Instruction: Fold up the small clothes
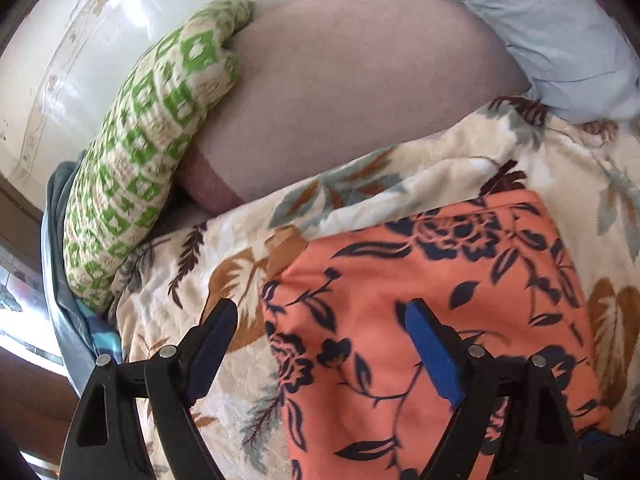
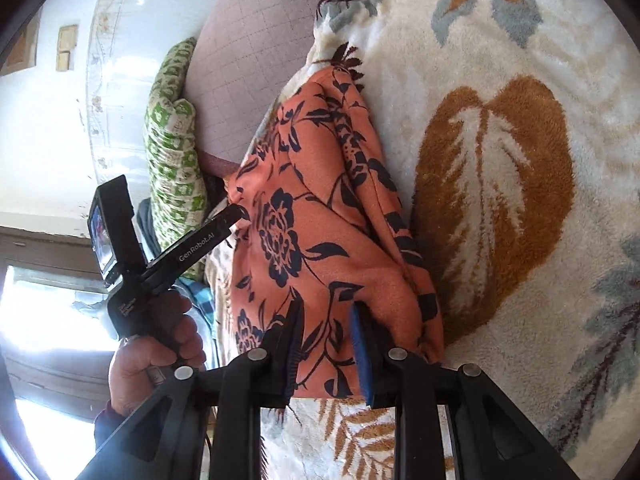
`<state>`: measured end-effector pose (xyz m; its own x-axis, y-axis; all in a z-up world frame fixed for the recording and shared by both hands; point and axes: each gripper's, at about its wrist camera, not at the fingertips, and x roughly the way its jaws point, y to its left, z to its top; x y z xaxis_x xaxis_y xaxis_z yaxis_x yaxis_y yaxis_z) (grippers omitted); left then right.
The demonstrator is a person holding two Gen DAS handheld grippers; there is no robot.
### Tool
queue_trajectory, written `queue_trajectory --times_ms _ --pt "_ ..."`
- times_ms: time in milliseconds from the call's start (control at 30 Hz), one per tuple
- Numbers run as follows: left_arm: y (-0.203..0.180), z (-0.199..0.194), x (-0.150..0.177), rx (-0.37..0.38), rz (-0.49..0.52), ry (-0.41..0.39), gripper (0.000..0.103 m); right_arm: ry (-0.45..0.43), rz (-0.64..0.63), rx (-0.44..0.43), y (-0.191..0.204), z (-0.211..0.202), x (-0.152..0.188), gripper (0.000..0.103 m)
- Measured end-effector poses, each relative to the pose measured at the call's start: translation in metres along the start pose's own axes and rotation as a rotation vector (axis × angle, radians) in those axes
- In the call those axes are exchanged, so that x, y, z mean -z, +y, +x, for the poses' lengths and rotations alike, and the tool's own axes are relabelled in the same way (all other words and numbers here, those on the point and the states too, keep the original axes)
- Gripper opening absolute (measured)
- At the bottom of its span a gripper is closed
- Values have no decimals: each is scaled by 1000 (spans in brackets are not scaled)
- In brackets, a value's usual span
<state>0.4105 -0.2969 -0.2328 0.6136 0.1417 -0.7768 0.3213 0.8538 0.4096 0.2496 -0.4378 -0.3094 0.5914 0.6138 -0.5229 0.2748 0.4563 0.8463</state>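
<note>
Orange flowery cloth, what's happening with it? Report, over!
Right tool shut on orange floral cloth, near edge. Left tool open above its left side, gripping nothing. Cloth partly folded on leaf-print blanket. Nothing in the way.

From my left wrist view, the garment (image 1: 432,296) lies on the blanket (image 1: 192,280) at five o'clock. The patterned pillow (image 1: 148,152) sits at nine o'clock against the wall (image 1: 80,40), the mattress (image 1: 352,92) at twelve, and a second pillow (image 1: 560,32) at one o'clock behind the blanket.
</note>
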Motion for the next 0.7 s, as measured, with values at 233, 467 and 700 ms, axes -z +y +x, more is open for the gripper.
queue_trajectory --times_ms 233,467,700 --pt "-67 32 -28 -11 71 43 87 -180 -24 18 -3 -43 -10 28" --pt "-86 51 -33 -75 90 54 86 -228 -12 60 -11 -57 -23 28" --pt "-60 -24 -7 -60 17 -94 86 -277 -78 78 12 -62 -17 28"
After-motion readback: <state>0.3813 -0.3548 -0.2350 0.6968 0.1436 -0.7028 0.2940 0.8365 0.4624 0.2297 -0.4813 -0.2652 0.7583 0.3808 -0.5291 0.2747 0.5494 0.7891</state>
